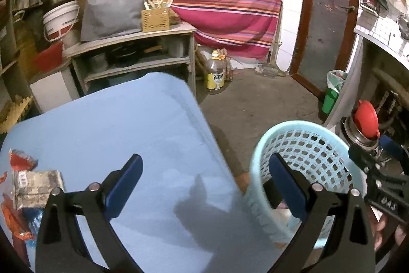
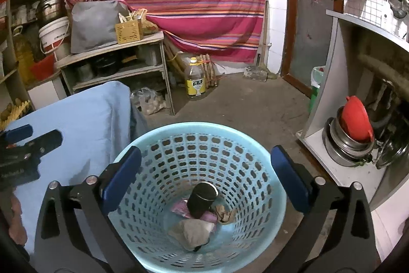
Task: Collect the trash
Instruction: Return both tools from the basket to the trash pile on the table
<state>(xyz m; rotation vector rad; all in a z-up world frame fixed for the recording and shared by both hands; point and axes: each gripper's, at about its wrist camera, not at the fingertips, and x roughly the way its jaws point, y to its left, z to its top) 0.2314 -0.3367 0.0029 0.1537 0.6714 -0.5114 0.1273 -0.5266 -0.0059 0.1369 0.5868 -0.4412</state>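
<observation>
A light blue perforated basket (image 2: 158,145) stands on the floor beside the blue-covered table (image 1: 115,124). In it lie a black can (image 2: 203,198), pink wrappers (image 2: 180,207) and a grey crumpled wrapper (image 2: 194,232). My right gripper (image 2: 204,181) is open and empty just above the basket's mouth. My left gripper (image 1: 204,186) is open and empty over the table's right edge. The basket also shows in the left wrist view (image 1: 306,145). Orange wrappers (image 1: 21,160) and a grey packet (image 1: 35,183) lie on the table at far left.
A shelf unit (image 1: 133,47) with a pot, a bucket and a bag stands behind the table. An oil bottle (image 1: 216,73) stands on the concrete floor. A counter with steel pots and a red lid (image 2: 355,122) is at the right. A striped curtain hangs behind.
</observation>
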